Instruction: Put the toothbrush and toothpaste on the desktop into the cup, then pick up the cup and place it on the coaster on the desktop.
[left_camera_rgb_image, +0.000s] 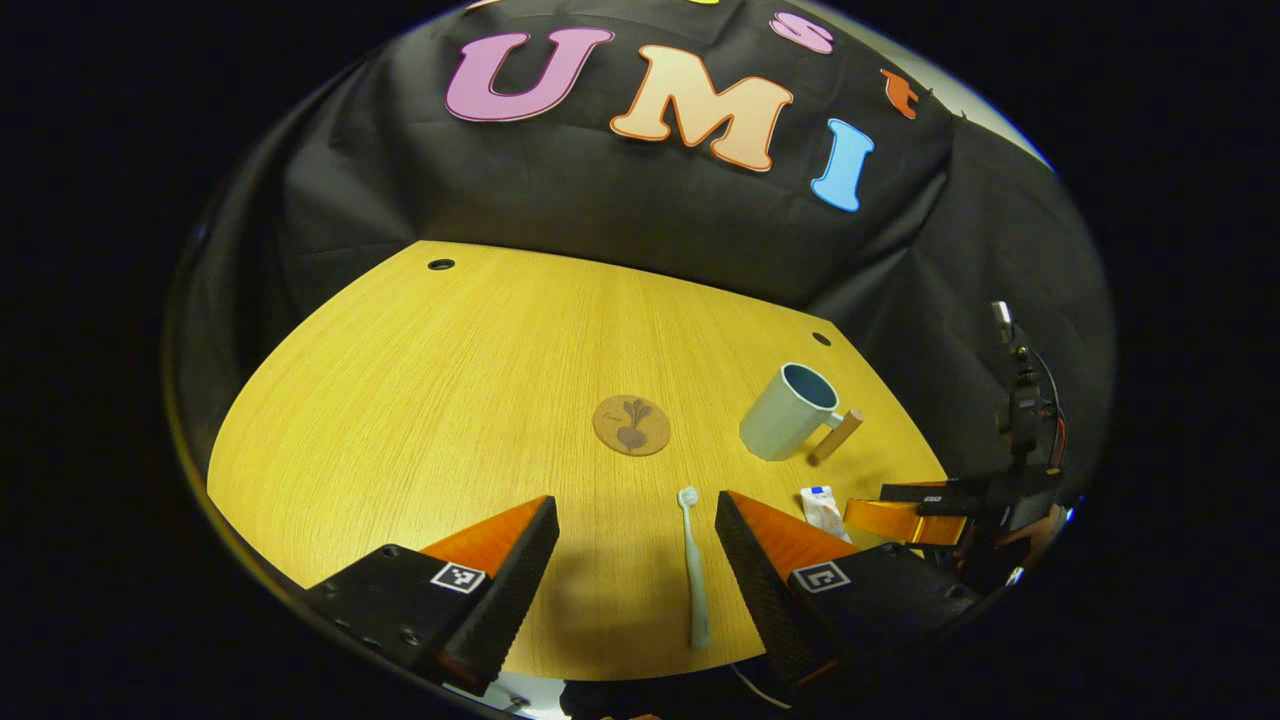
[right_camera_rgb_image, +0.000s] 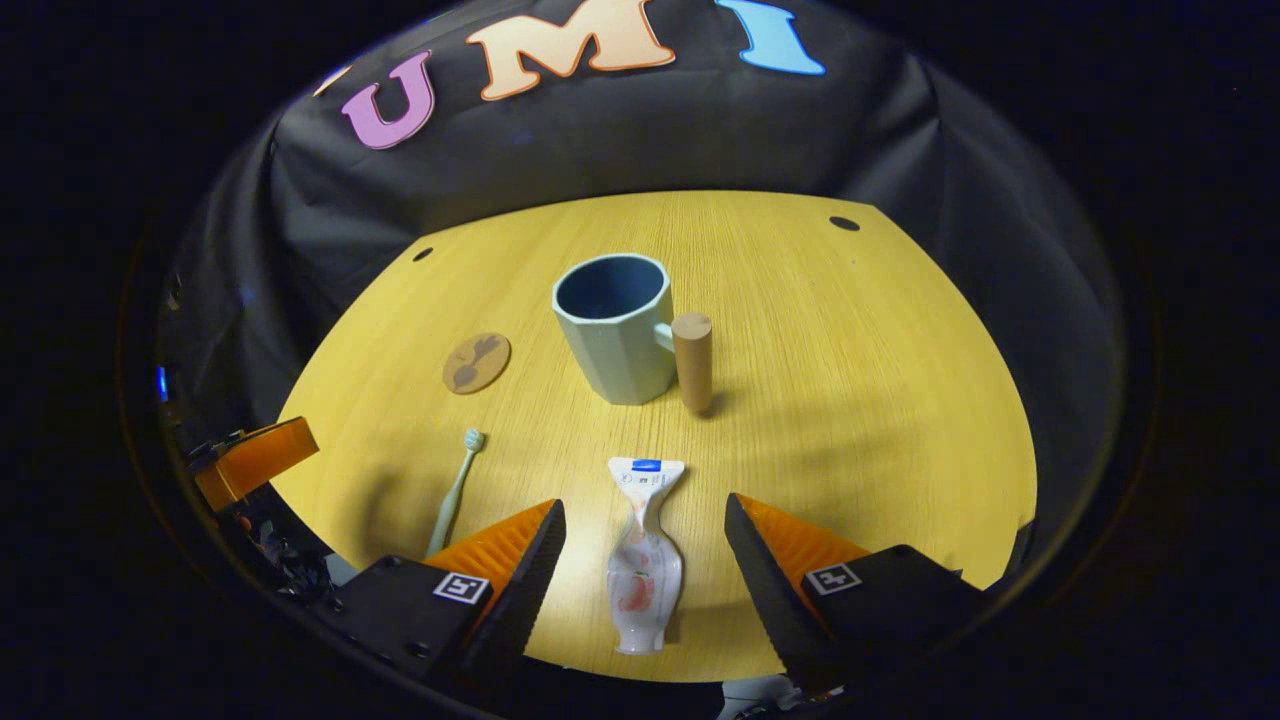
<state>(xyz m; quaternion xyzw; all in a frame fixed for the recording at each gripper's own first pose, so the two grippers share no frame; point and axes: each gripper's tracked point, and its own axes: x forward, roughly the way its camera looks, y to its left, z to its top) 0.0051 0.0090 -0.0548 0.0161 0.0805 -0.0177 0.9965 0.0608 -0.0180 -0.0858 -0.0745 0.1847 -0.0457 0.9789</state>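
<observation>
A pale green toothbrush (left_camera_rgb_image: 692, 565) lies on the wooden desktop (left_camera_rgb_image: 450, 400), between the fingers of my open left gripper (left_camera_rgb_image: 636, 535), closer to the right finger. The white toothpaste tube (right_camera_rgb_image: 640, 560) lies flat between the fingers of my open right gripper (right_camera_rgb_image: 645, 545). Upright farther back stands a pale blue cup (right_camera_rgb_image: 615, 330) with a wooden handle (right_camera_rgb_image: 692, 362). The round cork coaster (right_camera_rgb_image: 477, 362) lies to its left. In the left gripper view the cup (left_camera_rgb_image: 790, 410), coaster (left_camera_rgb_image: 631, 425), tube (left_camera_rgb_image: 824, 510) and right gripper (left_camera_rgb_image: 905, 520) appear. The toothbrush (right_camera_rgb_image: 455, 490) shows at the right view's left.
The desktop has two small cable holes (left_camera_rgb_image: 440, 264) (left_camera_rgb_image: 821, 338) near its far edge. Black cloth walls close in the back and sides. The other gripper (right_camera_rgb_image: 250, 460) sits at the left edge of the right gripper view.
</observation>
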